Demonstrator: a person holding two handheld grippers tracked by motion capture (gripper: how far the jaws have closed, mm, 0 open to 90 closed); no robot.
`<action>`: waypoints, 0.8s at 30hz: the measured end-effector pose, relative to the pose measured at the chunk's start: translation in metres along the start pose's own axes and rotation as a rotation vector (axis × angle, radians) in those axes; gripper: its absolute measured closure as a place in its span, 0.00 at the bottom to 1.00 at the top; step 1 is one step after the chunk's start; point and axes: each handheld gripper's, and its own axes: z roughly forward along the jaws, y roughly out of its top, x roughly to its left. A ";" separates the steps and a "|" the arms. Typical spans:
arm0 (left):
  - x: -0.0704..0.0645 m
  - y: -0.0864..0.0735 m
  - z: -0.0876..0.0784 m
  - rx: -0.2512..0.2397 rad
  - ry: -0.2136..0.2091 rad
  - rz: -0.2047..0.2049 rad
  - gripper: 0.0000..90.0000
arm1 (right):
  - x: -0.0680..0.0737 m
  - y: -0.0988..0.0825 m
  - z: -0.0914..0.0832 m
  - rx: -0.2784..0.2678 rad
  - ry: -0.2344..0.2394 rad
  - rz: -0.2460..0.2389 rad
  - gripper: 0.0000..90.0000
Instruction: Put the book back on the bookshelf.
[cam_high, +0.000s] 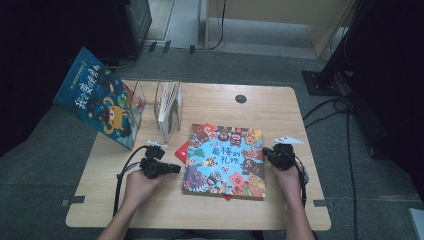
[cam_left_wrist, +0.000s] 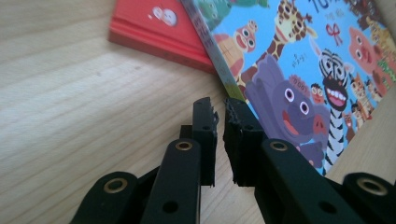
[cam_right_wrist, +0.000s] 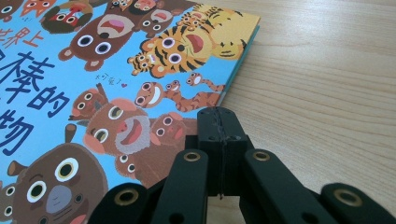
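At the far left, a blue picture book (cam_high: 97, 97) leans over the counter (cam_high: 150, 200) edge against a clear book stand (cam_high: 169, 107), which already holds a few thin books upright. I judge the work to be putting books into this stand, with the big animal book (cam_high: 225, 160) not yet lifted: it lies flat in the middle of the counter, on top of a red book (cam_left_wrist: 154, 28) whose corner sticks out at its left side.

The left hand-held gripper (cam_high: 167, 168) sits low just beside the left edge of the animal book. In the left gripper view its jaws stand a little apart with nothing between them, so it is released, not grasping. The right hand-held gripper (cam_right_wrist: 219, 126) is at the right edge of the same book; its jaws are clenched fully together, and no page or cover is seen between them.

For moving there is bare wood on the left in front of the stand, and a narrow strip on the right before the counter edge. The near edge of the animal book lies close to the person, and the stand is near its far left corner, so a lift must go carefully there.
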 end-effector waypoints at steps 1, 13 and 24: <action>-0.001 -0.001 0.002 0.000 -0.003 0.002 0.92 | 0.000 0.000 0.000 0.000 0.000 0.000 1.00; -0.004 -0.003 0.006 0.007 -0.010 0.000 0.91 | 0.001 0.000 0.000 0.003 -0.006 0.006 1.00; -0.011 -0.007 0.001 0.000 -0.006 0.014 1.00 | 0.008 0.002 0.002 0.001 -0.010 -0.001 1.00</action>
